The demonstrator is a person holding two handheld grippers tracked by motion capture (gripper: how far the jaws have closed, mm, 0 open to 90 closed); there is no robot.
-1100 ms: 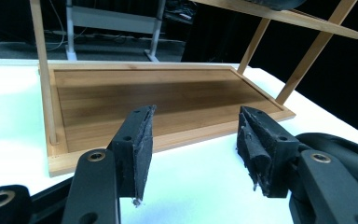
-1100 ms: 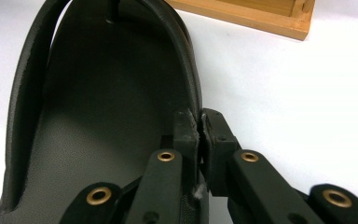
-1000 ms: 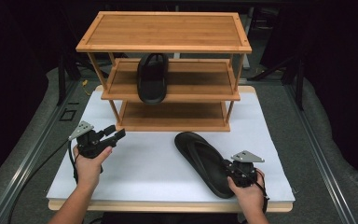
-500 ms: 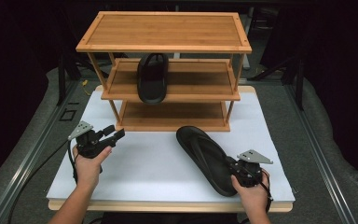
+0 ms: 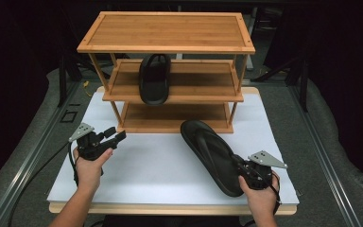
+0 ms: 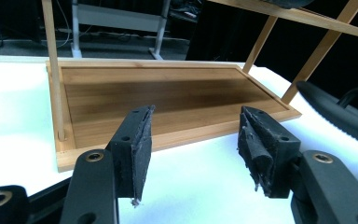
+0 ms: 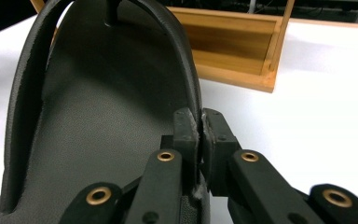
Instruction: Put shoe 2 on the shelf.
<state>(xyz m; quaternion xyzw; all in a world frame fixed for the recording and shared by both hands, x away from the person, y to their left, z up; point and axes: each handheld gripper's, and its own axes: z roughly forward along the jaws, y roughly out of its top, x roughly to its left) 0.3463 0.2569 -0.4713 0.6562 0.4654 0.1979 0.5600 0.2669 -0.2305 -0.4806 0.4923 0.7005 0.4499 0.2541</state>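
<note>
Sandal (image 5: 212,156) work is what the high view shows: a black one lies slanted on the white table (image 5: 156,175), its toe near the front edge of the bottom shelf of the bamboo rack (image 5: 170,45) and its heel at the right gripper (image 5: 238,165), whose jaws are pinched tight on the heel rim. A second sandal (image 5: 154,78) already rests on the middle shelf, left of centre. The left gripper (image 5: 116,136) hovers over the table at the rack's lower left corner, holding nothing. The risk from this angle is the long lever: gripped at one end only, the sandal may sag or swing and knock its toe against a rack post or shelf edge.

Seen from the left gripper view, the two pads stand well apart with only the table and the bottom shelf (image 6: 168,100) beyond them; the held sandal's edge shows at far right. That hand is too far off to steady the sandal if it droops.

Looking along the right gripper view, the jaws are pressed together on a thin strip of the sandal's rim, the footbed and strap rising ahead. So narrow a bite on flexible rubber could slip or twist out under the sandal's own weight.
</note>
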